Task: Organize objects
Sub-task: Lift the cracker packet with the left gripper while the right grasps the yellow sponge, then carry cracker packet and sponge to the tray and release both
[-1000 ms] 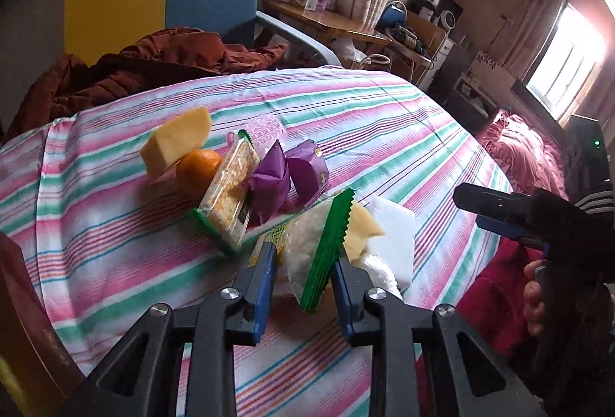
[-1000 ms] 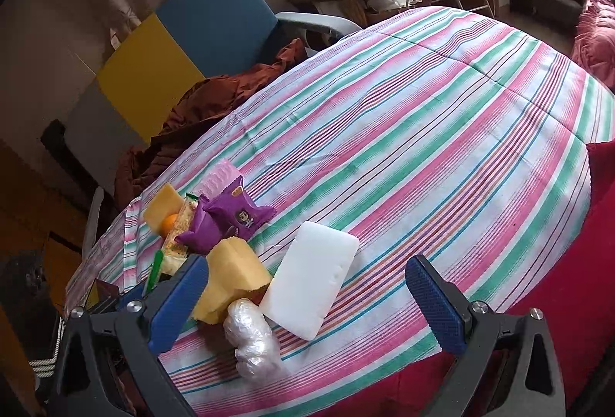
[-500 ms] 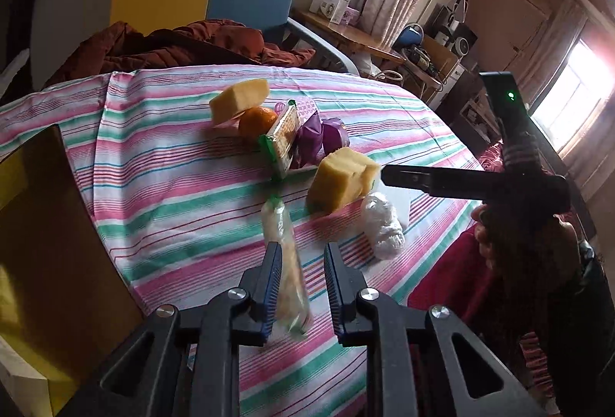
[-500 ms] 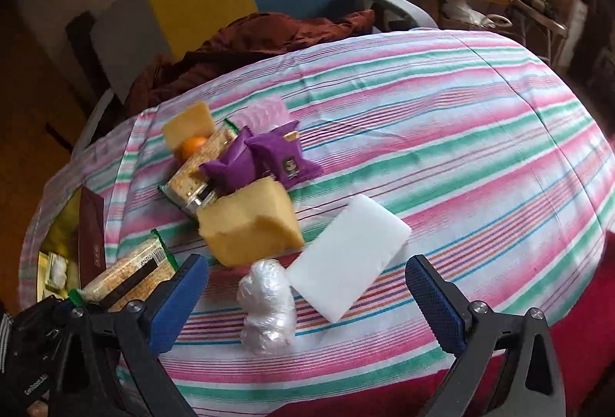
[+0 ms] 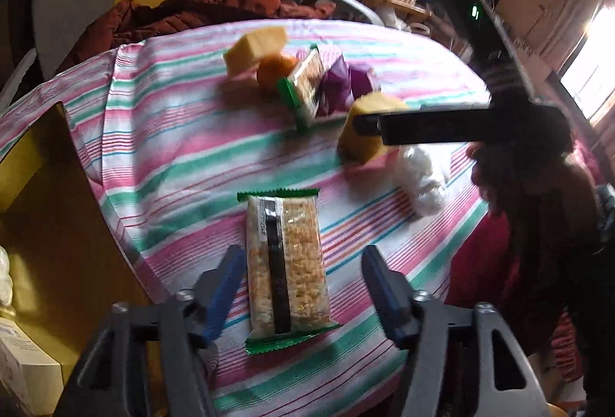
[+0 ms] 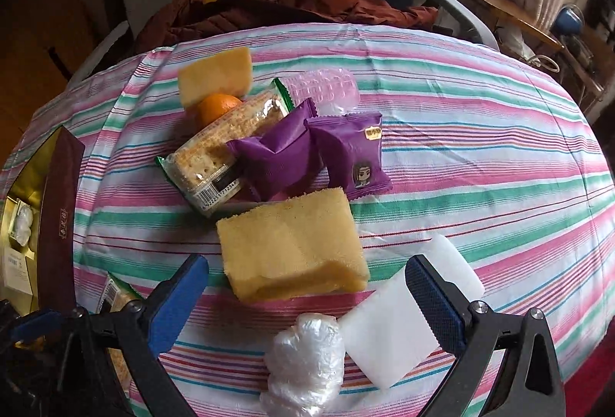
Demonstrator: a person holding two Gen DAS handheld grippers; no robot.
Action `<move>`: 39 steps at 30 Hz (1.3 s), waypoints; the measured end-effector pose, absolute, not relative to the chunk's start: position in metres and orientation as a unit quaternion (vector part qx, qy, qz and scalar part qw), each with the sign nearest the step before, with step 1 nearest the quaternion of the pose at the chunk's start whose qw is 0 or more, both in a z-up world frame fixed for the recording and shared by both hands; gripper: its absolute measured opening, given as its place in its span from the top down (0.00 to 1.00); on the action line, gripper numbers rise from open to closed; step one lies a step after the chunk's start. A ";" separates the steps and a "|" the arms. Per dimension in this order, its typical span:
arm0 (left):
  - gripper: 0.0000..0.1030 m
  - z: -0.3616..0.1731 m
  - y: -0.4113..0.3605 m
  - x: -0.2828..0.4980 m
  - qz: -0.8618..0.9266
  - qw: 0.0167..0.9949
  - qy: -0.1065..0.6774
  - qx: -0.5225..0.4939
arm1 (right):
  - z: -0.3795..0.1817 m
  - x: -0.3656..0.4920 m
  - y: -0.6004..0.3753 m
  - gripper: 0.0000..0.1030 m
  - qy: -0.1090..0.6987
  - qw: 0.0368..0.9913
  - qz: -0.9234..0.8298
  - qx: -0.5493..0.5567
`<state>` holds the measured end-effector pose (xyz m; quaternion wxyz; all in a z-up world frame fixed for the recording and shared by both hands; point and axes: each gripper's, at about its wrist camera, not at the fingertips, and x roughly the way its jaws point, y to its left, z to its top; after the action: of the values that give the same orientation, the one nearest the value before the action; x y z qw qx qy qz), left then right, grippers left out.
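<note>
My left tongs point(image 5: 301, 296) are opening around the cracker pack point(image 5: 286, 271), which lies flat low in the frame beside the box point(image 5: 50, 209), freed to drop. A second ago they pinched it upright. My right tongs point(image 6: 307, 296) gape wide over the sponge point(image 6: 292, 244), now nearer.

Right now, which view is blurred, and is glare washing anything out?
Left wrist view: the far pile is motion-smeared around the orange, the snack bar nearby stays readable, and window glare burns out the right edge. Right wrist view: sharp, evenly lit, only fisheye bending of the striped cloth.
</note>
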<state>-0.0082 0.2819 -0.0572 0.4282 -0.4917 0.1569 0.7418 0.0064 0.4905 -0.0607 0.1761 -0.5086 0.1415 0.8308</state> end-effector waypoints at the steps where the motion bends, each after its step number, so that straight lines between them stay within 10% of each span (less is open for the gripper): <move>1: 0.35 -0.060 0.283 -0.006 0.740 0.427 0.165 -0.493 | -0.060 0.005 0.489 0.00 0.137 0.174 0.834 -0.506; 6: 0.36 -0.076 0.300 -0.003 0.738 0.412 0.205 -0.494 | -0.063 -0.001 0.481 0.00 0.114 0.165 0.836 -0.510; 8: 0.57 -0.081 0.304 -0.002 0.744 0.403 0.223 -0.484 | -0.065 -0.004 0.479 0.02 0.099 0.164 0.838 -0.511; 14: 0.58 -0.076 0.296 0.005 0.753 0.415 0.202 -0.468 | -0.065 -0.005 0.478 0.32 0.085 0.160 0.838 -0.514; 39: 0.58 0.001 0.107 -0.062 0.835 0.321 -0.035 -0.445 | 0.021 0.001 0.383 0.32 0.080 0.069 0.906 -0.409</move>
<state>-0.0621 0.1071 0.0014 0.3210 -0.4453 -0.0347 0.8351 0.0009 0.3833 0.0212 0.0687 -0.4089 0.0798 0.9065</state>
